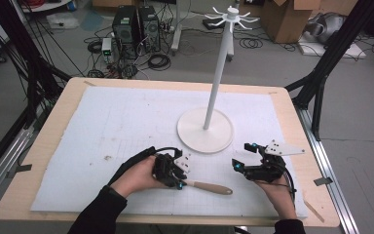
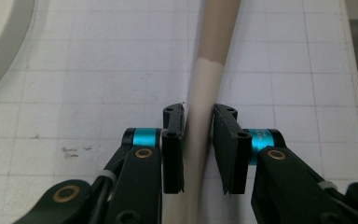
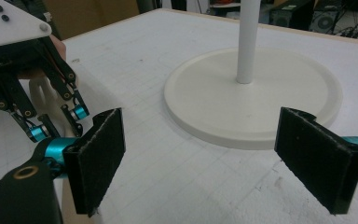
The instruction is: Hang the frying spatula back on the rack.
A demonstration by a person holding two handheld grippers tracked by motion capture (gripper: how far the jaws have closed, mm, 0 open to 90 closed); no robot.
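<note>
near my edge of the white mat (image 1: 126, 122), my left gripper (image 1: 175, 176) is pinching the pale end of a wooden-handled utensil (image 1: 209, 187) that lies flat, its handle running out to the right; in the left gripper view the shaft (image 2: 200, 116) sits squeezed between my two jaws. my right gripper (image 1: 246, 158) hovers just beside it, jaws spread wide and holding nothing. the white hanging stand (image 1: 205, 130) rises just behind. i judge this the pick-up step: next i must lift the utensil level and carry it up toward the stand's hooks (image 1: 232, 17).
</note>
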